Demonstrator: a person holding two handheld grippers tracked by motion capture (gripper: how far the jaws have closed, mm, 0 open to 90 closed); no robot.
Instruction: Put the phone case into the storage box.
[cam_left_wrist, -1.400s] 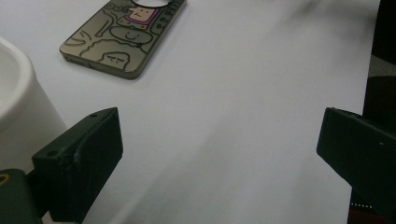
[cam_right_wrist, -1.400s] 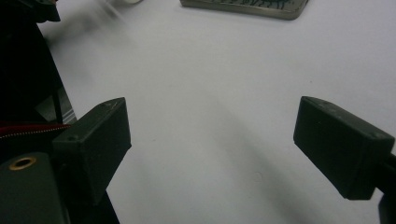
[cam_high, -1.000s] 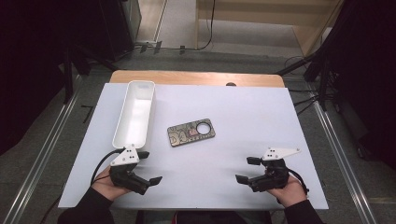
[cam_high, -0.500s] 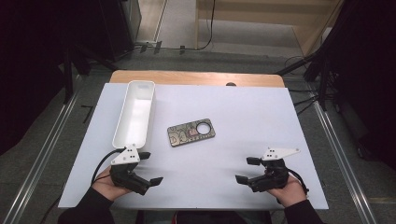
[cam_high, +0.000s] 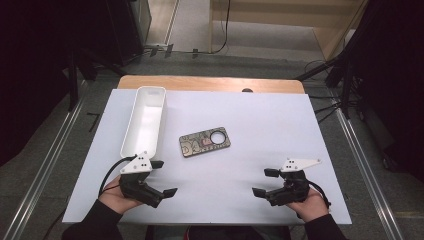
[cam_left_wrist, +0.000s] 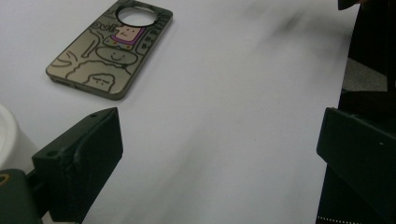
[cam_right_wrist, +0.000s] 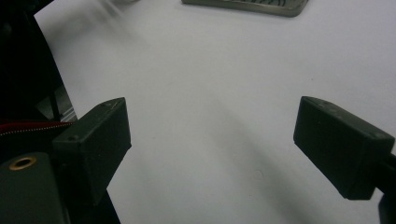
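Observation:
A phone case (cam_high: 205, 142) with cartoon drawings and a round camera hole lies flat near the middle of the white table (cam_high: 260, 120). My left gripper (cam_high: 164, 177) rests at the front left, open, nothing between its jaws. In the left gripper view the phone case (cam_left_wrist: 109, 53) lies ahead and to the left of the left gripper (cam_left_wrist: 219, 154). At the front right, my right gripper (cam_high: 263, 182) is open too and holds nothing. The right gripper view shows the right gripper (cam_right_wrist: 215, 135) over bare table, with the phone case's edge (cam_right_wrist: 247, 4) at the top.
A long, empty white tray (cam_high: 145, 120) stands along the table's left side, just beyond the left gripper; its corner (cam_left_wrist: 7, 135) shows in the left gripper view. A wooden strip (cam_high: 210, 82) borders the far edge. Metal rails and cables run along the floor on both sides.

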